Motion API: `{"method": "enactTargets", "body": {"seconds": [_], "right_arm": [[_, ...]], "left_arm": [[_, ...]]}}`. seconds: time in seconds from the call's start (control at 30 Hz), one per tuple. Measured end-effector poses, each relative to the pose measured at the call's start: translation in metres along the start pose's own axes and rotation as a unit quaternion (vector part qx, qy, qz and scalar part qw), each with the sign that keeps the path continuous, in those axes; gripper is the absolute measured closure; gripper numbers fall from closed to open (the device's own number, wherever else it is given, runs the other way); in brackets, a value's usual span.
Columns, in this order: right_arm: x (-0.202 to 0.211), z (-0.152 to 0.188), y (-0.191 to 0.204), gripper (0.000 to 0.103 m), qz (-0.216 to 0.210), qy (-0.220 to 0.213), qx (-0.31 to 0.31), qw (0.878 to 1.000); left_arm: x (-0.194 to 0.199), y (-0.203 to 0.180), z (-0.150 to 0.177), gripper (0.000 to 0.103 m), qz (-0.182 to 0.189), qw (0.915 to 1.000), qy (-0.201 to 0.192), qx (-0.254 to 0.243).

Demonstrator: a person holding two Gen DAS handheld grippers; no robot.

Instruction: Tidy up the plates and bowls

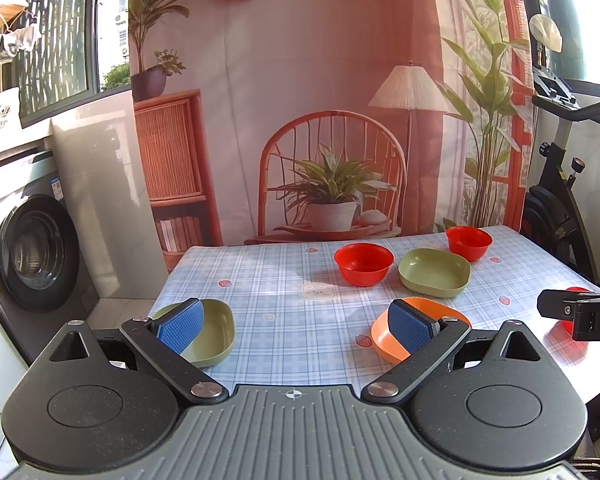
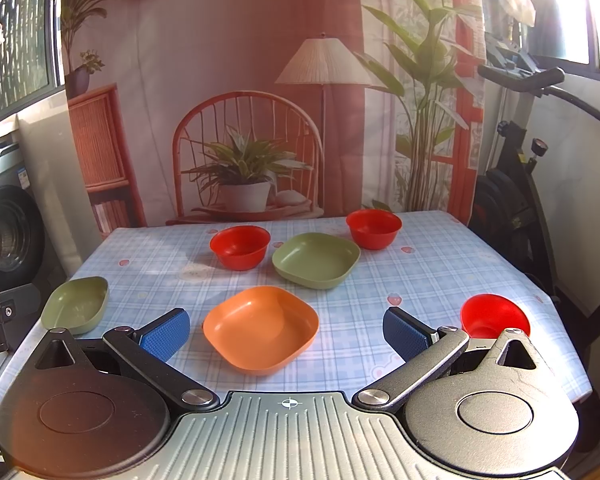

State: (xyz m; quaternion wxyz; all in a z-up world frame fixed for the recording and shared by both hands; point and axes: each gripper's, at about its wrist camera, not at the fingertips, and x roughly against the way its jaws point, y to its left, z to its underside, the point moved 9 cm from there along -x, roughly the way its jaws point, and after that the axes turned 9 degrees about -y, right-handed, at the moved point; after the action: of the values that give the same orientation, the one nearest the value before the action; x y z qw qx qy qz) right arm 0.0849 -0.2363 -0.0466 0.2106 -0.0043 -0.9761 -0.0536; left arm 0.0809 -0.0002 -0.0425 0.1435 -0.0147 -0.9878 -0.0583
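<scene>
Hovering low over the near edge of the counter (image 1: pixel 284 280), the left gripper (image 1: pixel 296 326) points level toward twelve o'clock, its fingers (image 1: pixel 180 326) spread wide and holding nothing. Their pads are blue and finely dimpled, on black hinged links. Behind the left pad, at nine o'clock, sits a green plate (image 1: pixel 216 330), smooth plastic, squarish with rounded corners. Behind the right pad, at three o'clock, lies an orange plate (image 1: pixel 382 338) of the same shape. At one o'clock stand two round red bowls (image 1: pixel 363 264) (image 1: pixel 469 242) with a second green plate (image 1: pixel 434 272) between them. The right gripper's black tip shows at three o'clock.

From the right wrist, the right gripper (image 2: pixel 286 334) also sits level and wide open, empty, with the orange plate (image 2: pixel 261 328) lying between its fingers (image 2: pixel 166 336) but untouched. A third red bowl (image 2: pixel 494 316) sits at three o'clock, just behind the right finger. The checked blue cloth covers the counter (image 2: pixel 420 280).
</scene>
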Motion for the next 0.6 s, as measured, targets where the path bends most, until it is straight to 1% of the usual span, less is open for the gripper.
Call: {"method": "enactTargets", "body": {"seconds": [0.6], "right_arm": [[-0.0006, 0.0003, 0.0011, 0.000, 0.000, 0.000, -0.001, 1.000]], "left_arm": [[0.0003, 0.0013, 0.0011, 0.003, 0.000, 1.0000, 0.001, 0.001]]}}
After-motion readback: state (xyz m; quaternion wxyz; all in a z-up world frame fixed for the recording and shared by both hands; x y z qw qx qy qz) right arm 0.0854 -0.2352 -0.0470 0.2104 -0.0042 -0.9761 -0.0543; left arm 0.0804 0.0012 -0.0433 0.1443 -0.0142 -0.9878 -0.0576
